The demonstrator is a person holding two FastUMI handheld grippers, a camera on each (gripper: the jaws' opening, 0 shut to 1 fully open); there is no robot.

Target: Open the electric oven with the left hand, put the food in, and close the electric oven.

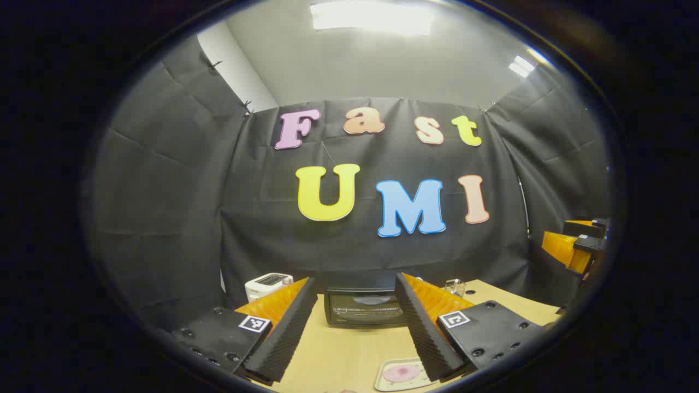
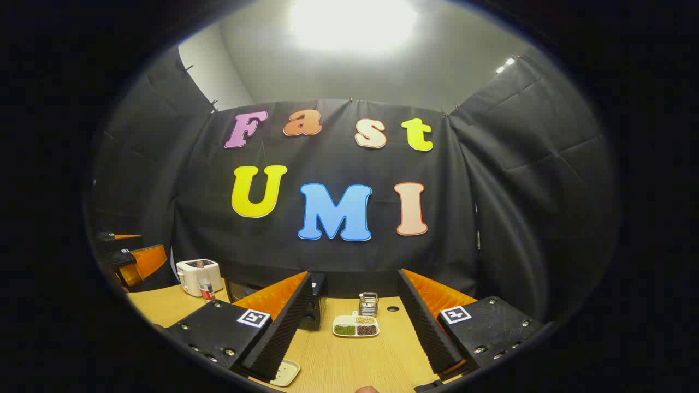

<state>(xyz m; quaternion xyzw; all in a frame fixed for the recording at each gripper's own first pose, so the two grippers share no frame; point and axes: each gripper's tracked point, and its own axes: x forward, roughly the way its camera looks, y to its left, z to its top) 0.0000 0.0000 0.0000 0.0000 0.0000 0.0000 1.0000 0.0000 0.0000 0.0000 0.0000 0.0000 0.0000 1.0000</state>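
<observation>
1. The left gripper (image 1: 355, 333) has its two fingers wide apart. Nothing is between them. It hangs above the wooden table (image 1: 338, 355) and looks straight at the oven.
2. The electric oven (image 1: 363, 308) is a small black box with a glass door. It sits at the back of the table, just in front of the black wall. The door is shut.
3. The food (image 1: 401, 373) is a flat pink round thing on a pale tray (image 1: 385, 382). It lies near the front of the table, close to the left gripper's right finger.
4. The right gripper (image 2: 355, 327) also has its fingers wide apart and holds nothing. In its view a corner of the oven (image 2: 314, 311) peeks out by its left finger.
5. In that view I also see a white toaster (image 2: 191, 273), a little bottle (image 2: 206, 286) beside it, a dish of beans (image 2: 356, 326) and a small wire rack (image 2: 369, 303).
6. I think the door is stiff and swings on a hinge. It looks best to grab it at the top edge, where a handle would be, though I cannot make one out.
7. The glass could break, so a slow pull seems wise.
8. The food looks thin, soft and light. It may be slippery too. I would lift the tray by its rim, not pinch the food.
</observation>
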